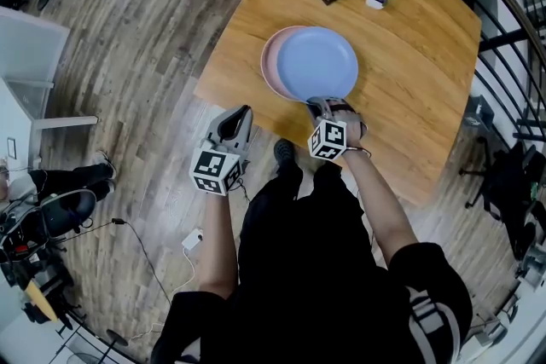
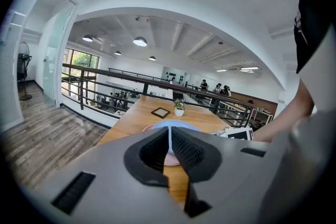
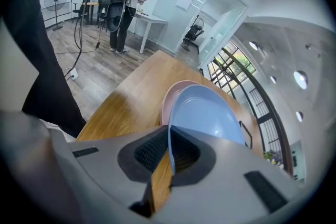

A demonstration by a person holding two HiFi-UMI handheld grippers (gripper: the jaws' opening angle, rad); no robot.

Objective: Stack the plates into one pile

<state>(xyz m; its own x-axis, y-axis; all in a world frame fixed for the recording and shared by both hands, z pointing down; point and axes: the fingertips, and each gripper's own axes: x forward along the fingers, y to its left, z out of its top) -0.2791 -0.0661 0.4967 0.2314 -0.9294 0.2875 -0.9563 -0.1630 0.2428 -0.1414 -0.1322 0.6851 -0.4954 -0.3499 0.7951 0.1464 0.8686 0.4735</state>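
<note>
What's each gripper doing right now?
Left gripper: closed, nothing held.
Right gripper: closed on the rim of the blue plate.

Round light-blue plate [image 1: 320, 61], plain; round pale-pink plate [image 1: 269, 64], plain; rectangular wooden desk [image 1: 409, 72], honey-brown, streaked grain.

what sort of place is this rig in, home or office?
Likely an open-plan office, possibly a mezzanine level: a wooden table stands beside a black railing, there is a white desk with an office chair nearby, and glass partitions.
</note>
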